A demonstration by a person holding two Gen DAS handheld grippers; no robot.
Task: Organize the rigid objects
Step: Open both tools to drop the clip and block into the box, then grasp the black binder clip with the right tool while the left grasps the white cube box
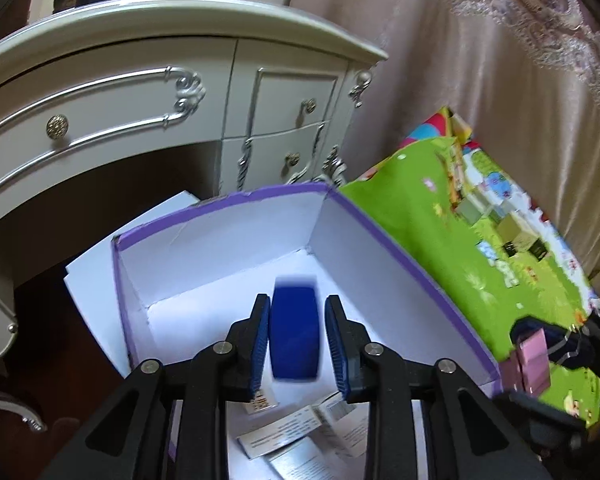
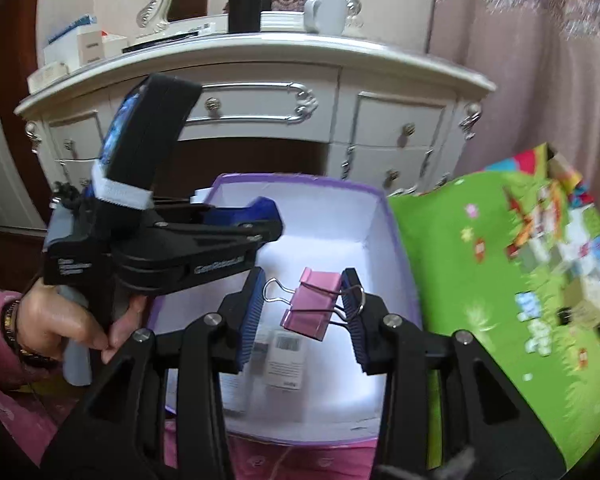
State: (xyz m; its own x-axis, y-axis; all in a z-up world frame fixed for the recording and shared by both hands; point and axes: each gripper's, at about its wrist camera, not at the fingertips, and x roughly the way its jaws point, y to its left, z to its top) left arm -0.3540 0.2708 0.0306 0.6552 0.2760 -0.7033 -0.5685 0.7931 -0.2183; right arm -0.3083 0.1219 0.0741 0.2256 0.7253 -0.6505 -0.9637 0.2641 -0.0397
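Note:
A purple-edged white box (image 1: 400, 248) stands open on the floor. My left gripper (image 1: 298, 346) hangs over it with its jaws apart; a blue block (image 1: 295, 332), motion-blurred, is between the pads without touching them. The left gripper also shows in the right wrist view (image 2: 266, 216), over the box (image 2: 384, 240). My right gripper (image 2: 306, 312) holds a pink binder clip (image 2: 314, 306) by its wire handles, above the box's inside. The clip also shows in the left wrist view (image 1: 532, 360). Printed cartons (image 2: 286, 356) lie on the box floor.
A white dressing table (image 2: 260, 92) with drawers stands behind the box. A green play mat (image 2: 480, 280) with several small boxes (image 2: 588, 308) lies to the right. Pink curtains (image 1: 480, 80) hang behind. A white sheet (image 1: 96, 264) lies left of the box.

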